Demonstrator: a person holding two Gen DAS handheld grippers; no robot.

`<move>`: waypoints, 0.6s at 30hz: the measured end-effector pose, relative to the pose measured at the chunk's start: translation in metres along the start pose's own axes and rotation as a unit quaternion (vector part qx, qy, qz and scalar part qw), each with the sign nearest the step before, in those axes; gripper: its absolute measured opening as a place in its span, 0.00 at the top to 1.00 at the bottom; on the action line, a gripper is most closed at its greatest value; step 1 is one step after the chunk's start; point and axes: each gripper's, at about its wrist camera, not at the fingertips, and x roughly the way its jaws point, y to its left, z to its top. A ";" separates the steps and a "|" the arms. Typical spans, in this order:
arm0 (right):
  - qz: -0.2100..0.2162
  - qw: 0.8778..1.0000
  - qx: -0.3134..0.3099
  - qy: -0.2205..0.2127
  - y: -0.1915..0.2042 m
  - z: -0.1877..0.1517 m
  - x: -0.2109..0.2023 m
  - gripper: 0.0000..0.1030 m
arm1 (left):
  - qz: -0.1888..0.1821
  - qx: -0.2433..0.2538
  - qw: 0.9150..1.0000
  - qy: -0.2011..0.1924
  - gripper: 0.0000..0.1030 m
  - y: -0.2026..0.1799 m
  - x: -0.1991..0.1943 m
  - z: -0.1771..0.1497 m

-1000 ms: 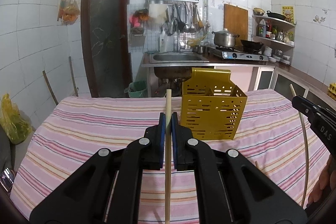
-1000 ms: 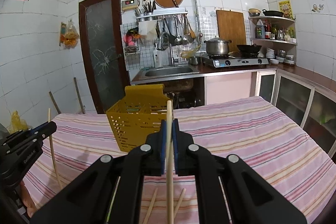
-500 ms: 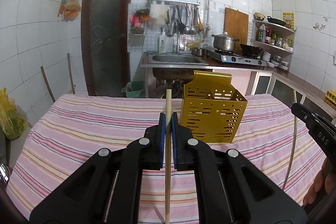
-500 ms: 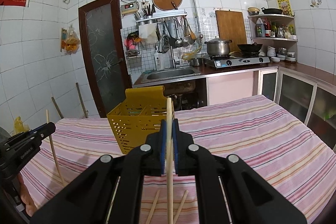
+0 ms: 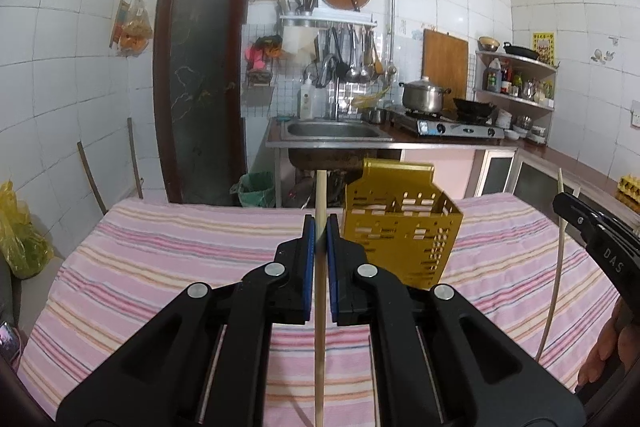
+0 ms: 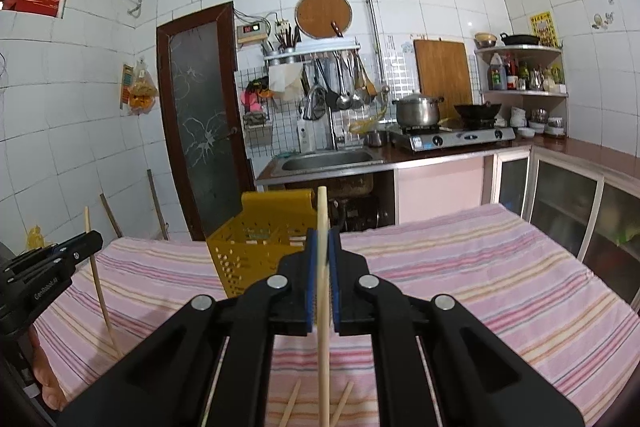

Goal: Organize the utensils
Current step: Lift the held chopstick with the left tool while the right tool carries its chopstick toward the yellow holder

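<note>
**Two Chopsticks Up, More Left on the Table**

The left gripper (image 5: 320,227) pinched one chopstick (image 5: 319,347) upright. The right gripper (image 6: 323,243) squeezed another chopstick (image 6: 324,347). The yellow basket (image 5: 400,239) stood just ahead on the striped cloth (image 5: 160,267), some sticks inside. Loose chopsticks (image 6: 291,403) lay waiting.

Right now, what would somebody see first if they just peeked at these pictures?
First, the two black tools, left tool and right tool, each pinching a chopstick upright. Next, the yellow basket standing in the middle of the pink striped tablecloth, just beyond the tools. Two more chopsticks lie on the cloth under the right tool.
</note>
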 end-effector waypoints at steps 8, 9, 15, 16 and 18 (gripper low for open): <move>0.003 1.000 -0.008 -0.020 0.004 0.022 0.004 0.94 | -0.017 -0.001 0.999 -0.034 0.96 -0.004 -0.008 0.031; 0.004 1.000 -0.008 -0.022 0.004 0.026 0.006 0.94 | -0.019 -0.001 0.999 -0.037 0.96 -0.004 -0.007 0.037; 0.011 0.999 -0.006 -0.040 0.007 0.047 0.013 0.94 | -0.033 0.003 0.998 -0.055 0.96 -0.007 -0.003 0.070; 0.011 0.999 -0.007 -0.044 0.008 0.051 0.015 0.94 | -0.035 0.004 0.998 -0.059 0.96 -0.008 -0.002 0.076; 0.011 0.998 -0.004 -0.055 0.009 0.063 0.019 0.94 | -0.041 0.003 0.997 -0.069 0.96 -0.009 0.001 0.092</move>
